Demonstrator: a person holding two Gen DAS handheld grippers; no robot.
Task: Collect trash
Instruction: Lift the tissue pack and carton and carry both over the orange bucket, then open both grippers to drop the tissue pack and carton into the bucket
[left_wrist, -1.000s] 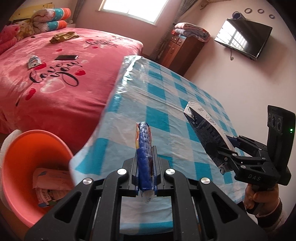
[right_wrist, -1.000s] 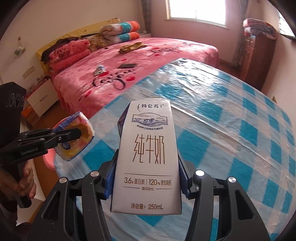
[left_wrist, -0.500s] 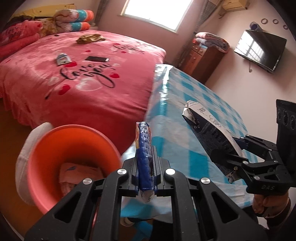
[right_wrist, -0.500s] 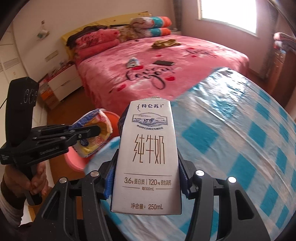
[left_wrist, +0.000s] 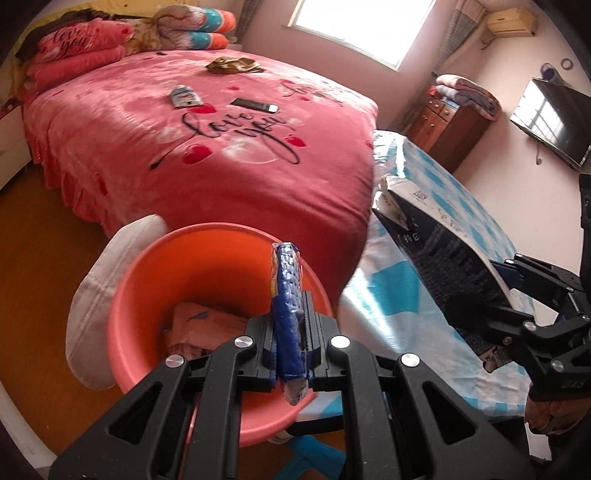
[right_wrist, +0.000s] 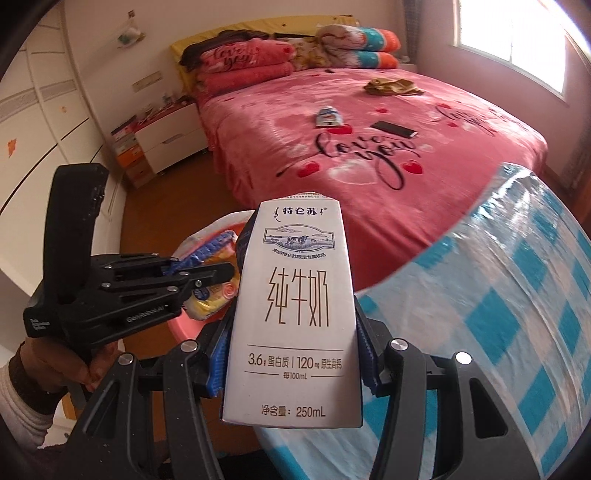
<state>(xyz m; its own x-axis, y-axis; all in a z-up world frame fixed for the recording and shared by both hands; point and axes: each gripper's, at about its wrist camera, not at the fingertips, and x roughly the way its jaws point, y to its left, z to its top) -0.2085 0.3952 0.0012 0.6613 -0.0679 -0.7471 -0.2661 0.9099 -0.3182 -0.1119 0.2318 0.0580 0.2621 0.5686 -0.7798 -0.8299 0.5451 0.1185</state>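
Note:
My left gripper (left_wrist: 290, 332) is shut on a blue and yellow snack wrapper (left_wrist: 287, 295) and holds it over the orange trash bin (left_wrist: 147, 280), which holds crumpled paper. In the right wrist view the left gripper (right_wrist: 207, 277) and the wrapper (right_wrist: 210, 291) are above the bin (right_wrist: 181, 328). My right gripper (right_wrist: 291, 354) is shut on a white 250 mL milk carton (right_wrist: 295, 314), held upright over the table's edge. The carton (left_wrist: 439, 266) and right gripper (left_wrist: 517, 317) show at right in the left wrist view.
A table with a blue checked cloth (left_wrist: 424, 295) stands right of the bin. A pink bed (left_wrist: 207, 147) behind carries a phone (left_wrist: 255, 105), a small packet (left_wrist: 183, 96) and a brown cloth (left_wrist: 234, 64). A white lid (left_wrist: 99, 295) leans by the bin. A blue stool (left_wrist: 310, 458) stands below.
Both grippers have swung left, off the table toward the bin. The wrapper now hangs over the bin's opening, and the carton has followed to the table's edge.

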